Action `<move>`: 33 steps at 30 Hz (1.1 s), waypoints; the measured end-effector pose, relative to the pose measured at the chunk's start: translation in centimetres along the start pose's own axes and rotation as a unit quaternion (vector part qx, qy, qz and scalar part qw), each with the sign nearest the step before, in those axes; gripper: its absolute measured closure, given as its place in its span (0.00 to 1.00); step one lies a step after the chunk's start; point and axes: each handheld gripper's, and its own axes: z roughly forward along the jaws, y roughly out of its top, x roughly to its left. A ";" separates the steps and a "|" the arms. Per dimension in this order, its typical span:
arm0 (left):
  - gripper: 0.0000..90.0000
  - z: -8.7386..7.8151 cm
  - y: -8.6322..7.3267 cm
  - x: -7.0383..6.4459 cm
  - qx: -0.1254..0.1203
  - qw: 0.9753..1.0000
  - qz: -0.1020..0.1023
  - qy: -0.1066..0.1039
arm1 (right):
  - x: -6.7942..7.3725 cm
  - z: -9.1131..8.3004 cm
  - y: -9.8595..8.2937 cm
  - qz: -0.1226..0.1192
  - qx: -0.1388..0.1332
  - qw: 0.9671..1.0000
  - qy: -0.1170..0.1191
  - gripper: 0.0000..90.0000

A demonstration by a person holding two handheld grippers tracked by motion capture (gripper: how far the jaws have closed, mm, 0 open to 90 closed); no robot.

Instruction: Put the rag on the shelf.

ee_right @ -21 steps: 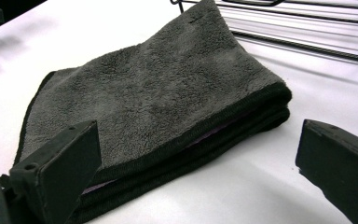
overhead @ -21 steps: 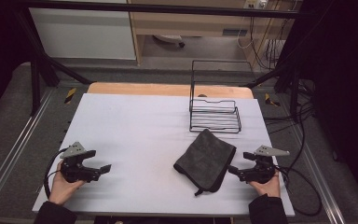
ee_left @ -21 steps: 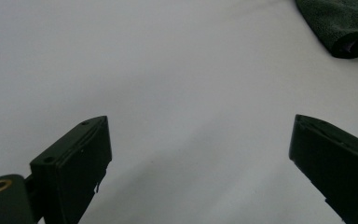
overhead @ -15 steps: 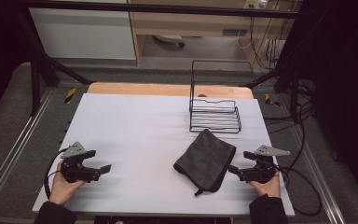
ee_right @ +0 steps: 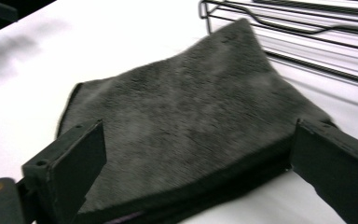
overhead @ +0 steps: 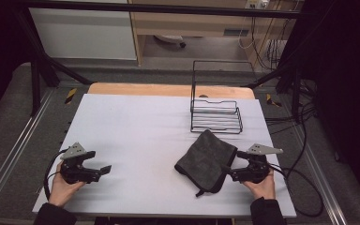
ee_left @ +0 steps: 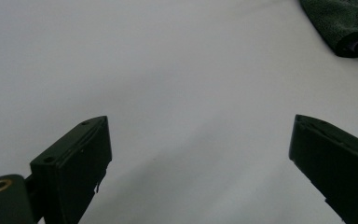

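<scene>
A folded dark grey cloth (overhead: 207, 159) lies on the white table (overhead: 140, 131), right of the middle, with a small loop at its near corner. My right gripper (overhead: 230, 165) is open at the cloth's right edge; in the right gripper view the cloth (ee_right: 186, 126) lies between the two jaws, its folded edge nearest. My left gripper (overhead: 102, 169) rests open near the front left of the table, its jaws wide apart over bare tabletop (ee_left: 177, 93). A corner of the cloth (ee_left: 345, 25) shows far off in the left gripper view.
A black wire rack (overhead: 216, 110) with a tall back frame stands just behind the cloth, its wires (ee_right: 307, 32) close past the cloth's far corner. A wooden strip (overhead: 168, 89) runs along the table's far edge. Cables (overhead: 304, 183) trail off the right side.
</scene>
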 end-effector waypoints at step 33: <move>0.08 0.2 0.0 -0.3 0.012 1.000 0.004 0.003 | 9.9 10.2 4.2 -0.128 0.114 0.983 0.069 0.63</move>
